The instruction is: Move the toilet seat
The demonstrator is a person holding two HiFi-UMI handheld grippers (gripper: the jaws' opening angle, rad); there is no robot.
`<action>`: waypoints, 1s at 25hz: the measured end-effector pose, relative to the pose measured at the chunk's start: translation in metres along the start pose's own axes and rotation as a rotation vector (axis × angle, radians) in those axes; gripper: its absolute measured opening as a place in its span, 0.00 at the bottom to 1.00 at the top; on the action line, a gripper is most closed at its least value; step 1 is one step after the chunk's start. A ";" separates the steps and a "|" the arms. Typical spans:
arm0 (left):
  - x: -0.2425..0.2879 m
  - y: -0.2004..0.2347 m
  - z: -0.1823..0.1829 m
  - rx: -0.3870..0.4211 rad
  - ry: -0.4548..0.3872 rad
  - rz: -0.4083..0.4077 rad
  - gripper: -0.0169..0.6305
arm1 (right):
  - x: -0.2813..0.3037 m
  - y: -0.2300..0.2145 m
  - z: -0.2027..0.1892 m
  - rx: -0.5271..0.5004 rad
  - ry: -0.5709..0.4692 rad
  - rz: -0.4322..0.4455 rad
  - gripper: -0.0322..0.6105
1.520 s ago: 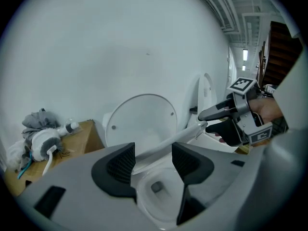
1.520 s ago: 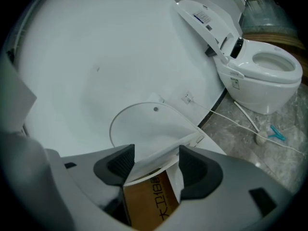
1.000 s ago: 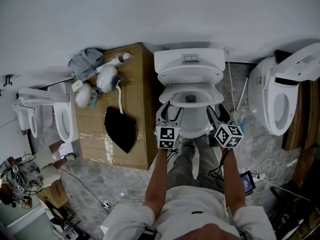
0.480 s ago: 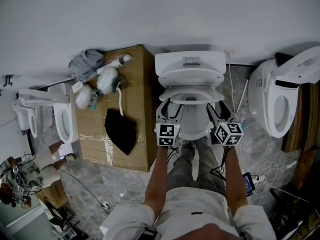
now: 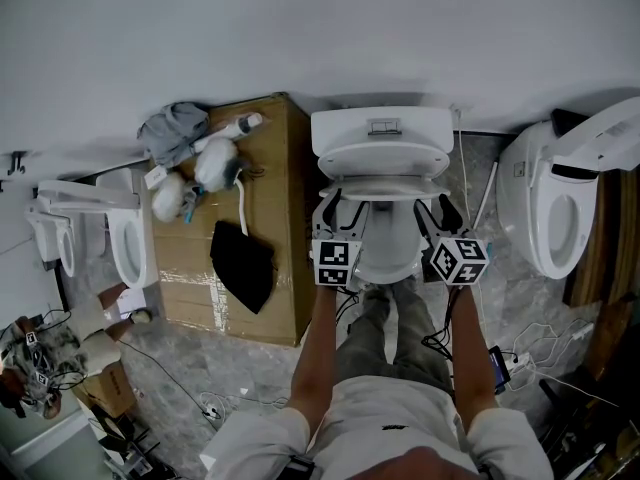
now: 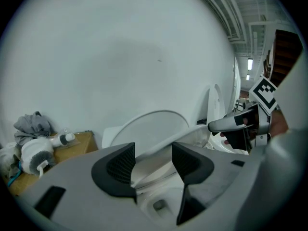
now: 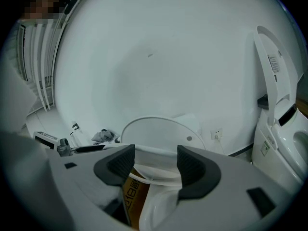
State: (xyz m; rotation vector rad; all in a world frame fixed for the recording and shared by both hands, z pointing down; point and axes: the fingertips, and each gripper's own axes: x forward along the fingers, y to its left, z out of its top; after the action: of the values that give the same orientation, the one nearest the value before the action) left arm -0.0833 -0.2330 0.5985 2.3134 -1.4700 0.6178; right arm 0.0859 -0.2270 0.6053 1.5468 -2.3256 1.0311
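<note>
the right gripper [image 7: 155,161] has its dark ribbed pads [image 7: 119,163] closed on the white toilet seat [image 7: 159,176], whose rim runs across the gap between them. behind it the toilet lid [image 7: 161,133] stands upright (a small round bumper [image 7: 189,139] sits near its right edge) against a white wall [image 7: 159,57]. under the seat a brown printed cardboard box [image 7: 129,196] shows. at right, a second toilet [image 7: 281,143] has its lid up.
</note>
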 end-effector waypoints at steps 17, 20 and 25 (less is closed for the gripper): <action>0.029 0.018 0.023 -0.003 -0.032 0.026 0.43 | 0.030 -0.006 0.026 -0.059 -0.013 -0.014 0.51; 0.033 0.021 0.027 -0.004 -0.035 0.028 0.43 | 0.034 -0.007 0.030 -0.067 -0.013 -0.016 0.51; 0.041 0.026 0.032 -0.006 -0.038 0.039 0.43 | 0.042 -0.009 0.036 -0.074 -0.018 -0.019 0.51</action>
State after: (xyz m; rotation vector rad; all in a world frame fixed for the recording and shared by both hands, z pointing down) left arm -0.0858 -0.2906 0.5937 2.3096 -1.5350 0.5816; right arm 0.0832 -0.2829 0.6030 1.5541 -2.3279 0.9190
